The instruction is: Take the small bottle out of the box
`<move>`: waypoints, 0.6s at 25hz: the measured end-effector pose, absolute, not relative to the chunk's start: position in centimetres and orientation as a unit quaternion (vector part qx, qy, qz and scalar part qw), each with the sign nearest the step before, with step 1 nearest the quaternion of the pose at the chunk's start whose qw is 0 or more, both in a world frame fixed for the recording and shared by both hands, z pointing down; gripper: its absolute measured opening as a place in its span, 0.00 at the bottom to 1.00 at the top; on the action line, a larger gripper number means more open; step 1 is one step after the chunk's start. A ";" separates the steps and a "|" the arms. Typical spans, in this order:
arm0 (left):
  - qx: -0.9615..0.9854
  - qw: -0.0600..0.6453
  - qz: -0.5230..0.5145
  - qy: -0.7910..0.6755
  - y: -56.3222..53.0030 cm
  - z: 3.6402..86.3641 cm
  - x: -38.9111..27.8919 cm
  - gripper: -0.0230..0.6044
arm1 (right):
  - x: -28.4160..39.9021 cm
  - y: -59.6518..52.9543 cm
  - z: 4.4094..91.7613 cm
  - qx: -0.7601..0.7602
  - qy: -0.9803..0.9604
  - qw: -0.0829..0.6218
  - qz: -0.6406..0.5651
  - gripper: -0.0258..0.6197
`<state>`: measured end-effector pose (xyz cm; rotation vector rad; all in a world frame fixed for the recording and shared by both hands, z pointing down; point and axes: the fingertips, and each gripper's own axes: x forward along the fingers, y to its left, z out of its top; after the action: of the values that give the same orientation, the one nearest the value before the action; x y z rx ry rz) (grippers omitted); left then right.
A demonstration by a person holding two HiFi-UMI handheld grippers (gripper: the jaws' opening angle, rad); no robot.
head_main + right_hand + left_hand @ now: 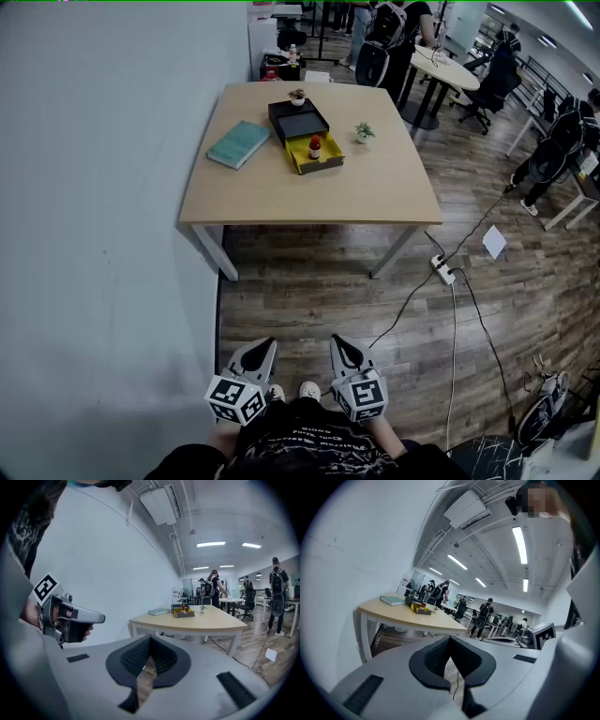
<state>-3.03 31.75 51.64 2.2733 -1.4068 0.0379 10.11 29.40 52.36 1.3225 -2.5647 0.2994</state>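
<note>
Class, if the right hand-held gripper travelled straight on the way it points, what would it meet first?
Nothing stands near the right hand-held gripper. Angled slightly down, it would probably meet the wooden floor short of the table, though depth is unclear.

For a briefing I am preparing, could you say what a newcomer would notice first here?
A yellow box with a small bottle standing in it sits on the wooden table. In the foreground, the left tongs and right tongs are both shut and empty, far short of the table.
</note>
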 end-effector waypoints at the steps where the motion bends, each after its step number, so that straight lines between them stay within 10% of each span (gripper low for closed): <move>1: 0.825 0.230 0.012 -0.517 31.9 51.5 -3.3 0.04 | 10.1 29.6 52.1 0.455 -0.877 0.119 0.100 0.04; 15: 0.850 0.215 -0.009 -0.482 34.3 49.7 -3.0 0.04 | 9.7 31.3 50.8 0.462 -0.878 0.068 0.110 0.04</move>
<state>-2.96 34.33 49.70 2.3559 -1.3355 -0.0251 9.71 31.26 50.78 1.3913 -2.6437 0.3307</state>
